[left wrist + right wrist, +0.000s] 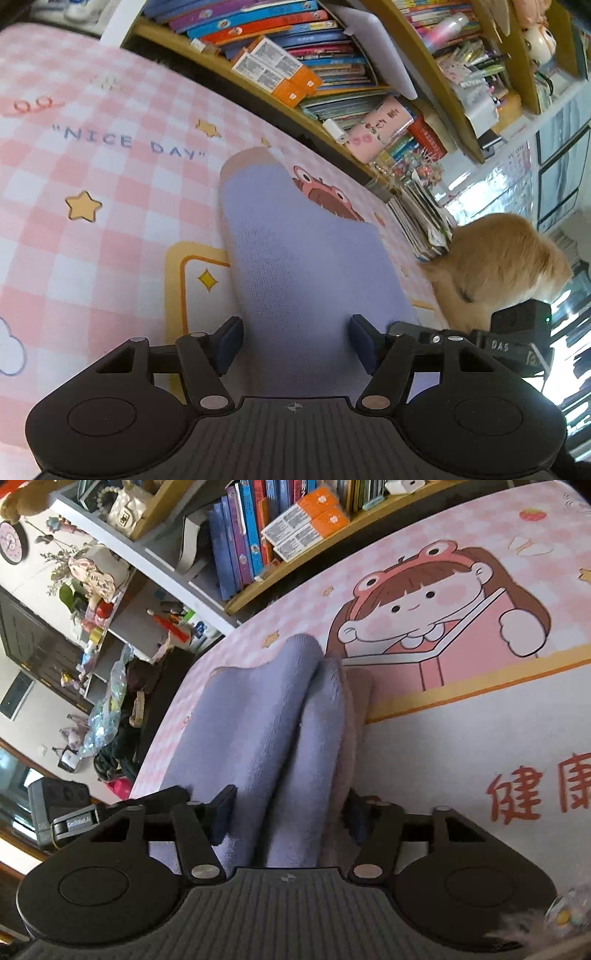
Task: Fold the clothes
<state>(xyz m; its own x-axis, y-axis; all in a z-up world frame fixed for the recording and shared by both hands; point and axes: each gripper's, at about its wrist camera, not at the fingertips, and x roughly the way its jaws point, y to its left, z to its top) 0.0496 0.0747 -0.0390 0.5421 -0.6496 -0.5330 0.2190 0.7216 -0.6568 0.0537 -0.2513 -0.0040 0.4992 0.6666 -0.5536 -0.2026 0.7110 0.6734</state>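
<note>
Lavender sock (295, 258) lies on the pink checked tabletop (92, 240) near its far edge — left gripper (295, 343) and right gripper (288, 812) straddle it, jaws wide.

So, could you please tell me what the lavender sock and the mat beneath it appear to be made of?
Lavender sock: a soft knit, probably cotton blend, matte; fine ribbed loops show in the left wrist view, and it drapes in rounded folds in the right. Its pinkish-beige toe looks like the same knit.
Pink checked mat: smooth and flat with a crisp printed cartoon, likely rubber or vinyl, though printed cloth is possible.
</note>
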